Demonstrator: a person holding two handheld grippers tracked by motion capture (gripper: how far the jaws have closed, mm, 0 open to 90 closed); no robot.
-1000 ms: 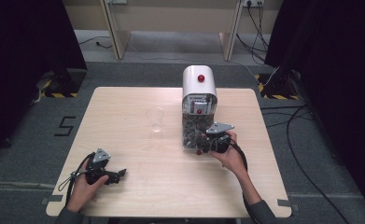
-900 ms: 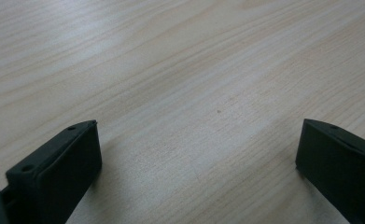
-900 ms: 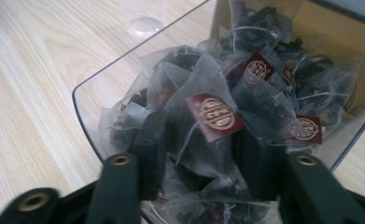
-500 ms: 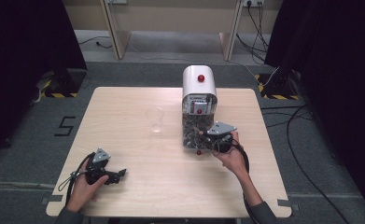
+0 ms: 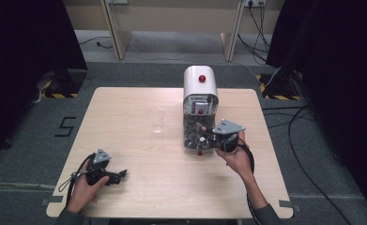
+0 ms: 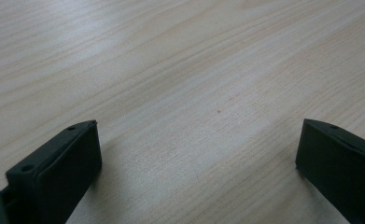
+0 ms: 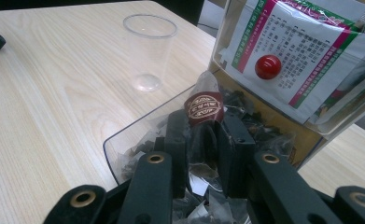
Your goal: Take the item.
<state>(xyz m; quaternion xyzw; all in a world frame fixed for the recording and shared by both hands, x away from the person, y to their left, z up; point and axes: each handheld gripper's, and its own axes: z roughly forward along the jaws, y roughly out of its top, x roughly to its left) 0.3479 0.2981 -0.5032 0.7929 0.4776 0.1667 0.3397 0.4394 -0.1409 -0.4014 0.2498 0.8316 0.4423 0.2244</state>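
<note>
The right gripper (image 5: 208, 131) is at the clear tray (image 7: 124, 140) that juts out from the front of the white dispenser (image 5: 200, 80), a little right of the middle of the wooden table (image 5: 139, 183). Its jaws have just been closing, and in the right gripper view they are pinched tight on a small clear-wrapped packet (image 7: 203, 109) with a dark red round label, which stands up between the pads above the heap of similar packets (image 7: 269, 135) filling the tray. Behind it a red knob (image 7: 268, 66) sits on the dispenser's front panel, over a printed label. An empty clear plastic cup (image 5: 156, 120) stands upright on the table just to the left of the dispenser, apart from it. Over at the near left corner the left gripper (image 5: 120, 175) rests low on the tabletop in the person's hand, its jaws spread wide with only bare wood between them, well apart from the cup and the dispenser
</note>
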